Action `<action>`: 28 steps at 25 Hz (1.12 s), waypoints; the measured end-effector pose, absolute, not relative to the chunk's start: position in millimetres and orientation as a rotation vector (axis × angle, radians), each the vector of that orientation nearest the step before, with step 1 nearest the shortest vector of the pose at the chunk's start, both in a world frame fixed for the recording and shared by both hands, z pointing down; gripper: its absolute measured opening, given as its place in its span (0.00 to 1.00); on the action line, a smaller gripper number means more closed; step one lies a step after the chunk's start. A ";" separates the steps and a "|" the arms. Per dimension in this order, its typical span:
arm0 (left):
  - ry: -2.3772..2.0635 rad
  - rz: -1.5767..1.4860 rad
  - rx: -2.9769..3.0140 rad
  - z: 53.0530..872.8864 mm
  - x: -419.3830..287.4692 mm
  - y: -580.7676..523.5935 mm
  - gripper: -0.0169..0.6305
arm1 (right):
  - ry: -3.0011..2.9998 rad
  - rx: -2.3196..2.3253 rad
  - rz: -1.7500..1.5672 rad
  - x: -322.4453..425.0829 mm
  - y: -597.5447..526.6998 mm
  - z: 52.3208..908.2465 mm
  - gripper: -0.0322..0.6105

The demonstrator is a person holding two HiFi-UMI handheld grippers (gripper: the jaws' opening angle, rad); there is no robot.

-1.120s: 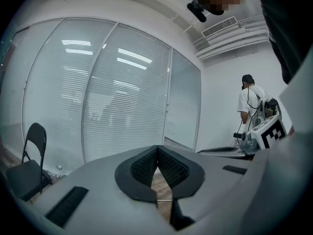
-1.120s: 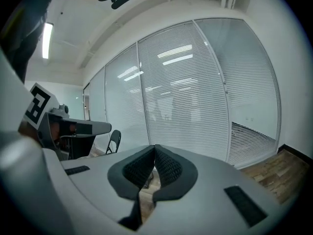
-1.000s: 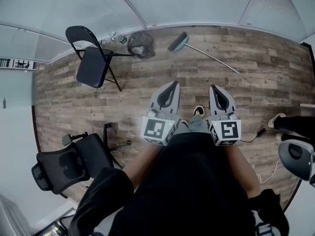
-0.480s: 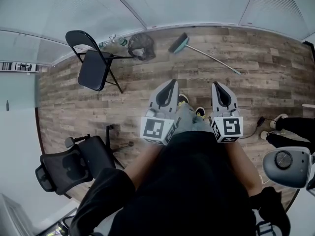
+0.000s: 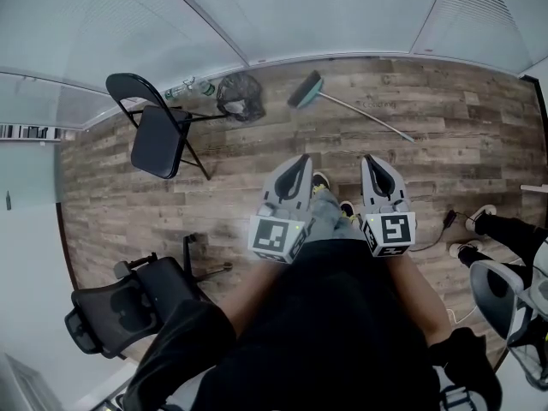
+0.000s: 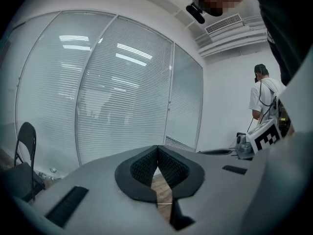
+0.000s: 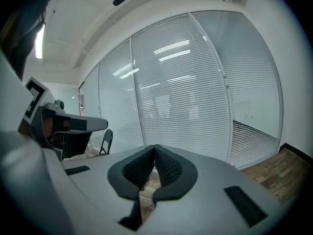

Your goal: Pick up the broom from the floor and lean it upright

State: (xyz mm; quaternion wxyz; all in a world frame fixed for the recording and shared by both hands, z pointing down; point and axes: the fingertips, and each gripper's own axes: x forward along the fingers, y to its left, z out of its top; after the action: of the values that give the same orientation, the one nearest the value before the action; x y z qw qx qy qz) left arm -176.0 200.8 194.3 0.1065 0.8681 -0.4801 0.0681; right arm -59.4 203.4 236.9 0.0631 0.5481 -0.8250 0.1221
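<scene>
Broom (image 5: 306, 90) lies flat on the wood floor (image 5: 479, 101) ahead of you, with its teal head near the glass wall and its thin handle slanting off to your right. Your left gripper (image 5: 300, 159) and right gripper (image 5: 371, 159) sit side by side above your legs, well apart from the broom and pointing toward it. Both have their jaws pressed together with nothing between them. A black folding chair (image 5: 158, 128) stands at the left. Just left of the broom head sits a dark round thing (image 5: 240, 92), possibly a basket, though it is too small to tell.
</scene>
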 end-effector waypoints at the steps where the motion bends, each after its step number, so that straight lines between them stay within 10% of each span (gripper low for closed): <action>1: -1.407 0.199 2.560 195.2 -178.5 193.3 0.06 | -2.491 1.652 0.360 -63.8 195.3 236.1 0.07; 28: -1.385 0.108 2.538 204.9 -245.9 60.9 0.06 | -2.402 1.690 0.313 -106.4 72.8 229.1 0.07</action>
State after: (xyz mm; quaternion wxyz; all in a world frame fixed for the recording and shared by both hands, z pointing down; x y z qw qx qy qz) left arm -245.9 60.9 204.9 0.1237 0.8704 -0.4751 0.0370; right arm -106.4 72.8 229.1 0.0939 0.5695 -0.8098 0.1054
